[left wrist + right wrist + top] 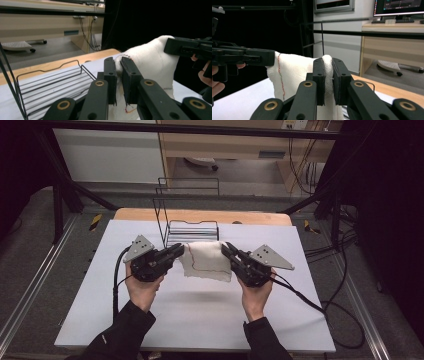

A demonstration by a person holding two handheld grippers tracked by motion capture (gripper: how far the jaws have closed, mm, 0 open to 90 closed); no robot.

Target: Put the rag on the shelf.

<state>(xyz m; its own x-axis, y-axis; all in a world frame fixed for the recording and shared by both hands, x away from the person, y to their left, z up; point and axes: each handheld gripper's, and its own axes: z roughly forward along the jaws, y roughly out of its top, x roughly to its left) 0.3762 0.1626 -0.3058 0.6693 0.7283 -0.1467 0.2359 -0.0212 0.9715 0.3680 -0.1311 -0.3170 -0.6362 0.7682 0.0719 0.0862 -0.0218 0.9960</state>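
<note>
A white cloth [206, 261] with a thin red stitched line hangs between my two grippers above the white table mat [195, 310]. My left gripper [181, 248] is shut on the cloth's left top corner, and the same cloth [152, 60] bunches between its jaws in the left gripper view. My right gripper [225, 248] is shut on the right top corner; the cloth [292, 75] is pinched between its jaws in the right gripper view. The cloth's lower edge hangs near the mat; whether it touches I cannot tell.
A black wire rack [192, 227] stands just behind the cloth at the mat's far side, over a wooden table edge [200, 215]. Cables [330, 315] trail off to the right. A black frame surrounds the table. An office chair base [397, 66] sits on the floor beyond.
</note>
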